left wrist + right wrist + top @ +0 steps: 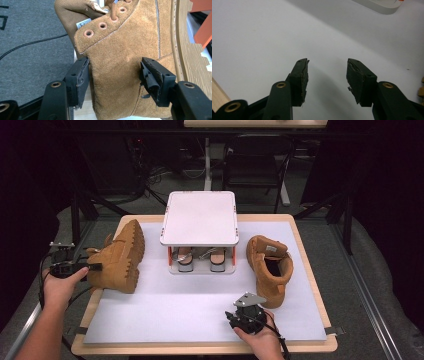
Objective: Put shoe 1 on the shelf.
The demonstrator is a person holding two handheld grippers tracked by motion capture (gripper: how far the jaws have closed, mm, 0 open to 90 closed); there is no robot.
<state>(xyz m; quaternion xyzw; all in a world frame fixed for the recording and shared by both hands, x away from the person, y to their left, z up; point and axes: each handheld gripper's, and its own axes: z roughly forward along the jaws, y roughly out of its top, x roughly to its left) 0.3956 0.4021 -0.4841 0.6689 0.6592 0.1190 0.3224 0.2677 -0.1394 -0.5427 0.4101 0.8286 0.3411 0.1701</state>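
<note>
**Two tan boots on a table, the left gripper set around one of them**

A person sits at a wooden table covered with a white mat. Each hand holds a black two-jaw gripper.

The left gripper is at the table's left edge, held level and pointing inward. Its jaws stand apart on either side of the ankle part of a tan suede boot. In the left gripper view, the boot sits between the two black pads; one pad lies right against the suede, while the other appears to rest at the surface, though it is hard to tell whether it presses. This boot lies tipped on its side near the left edge of the table, its ridged sole turned up and toward the middle.

The right gripper is near the front edge of the table, right of centre. Its jaws are apart, with nothing but bare white mat between them in the right gripper view.

A second tan boot stands upright toward the right edge of the table, just beyond the right gripper. At the back centre stands a small white rack with a flat top; a pair of shoes sits on its lower level.
</note>
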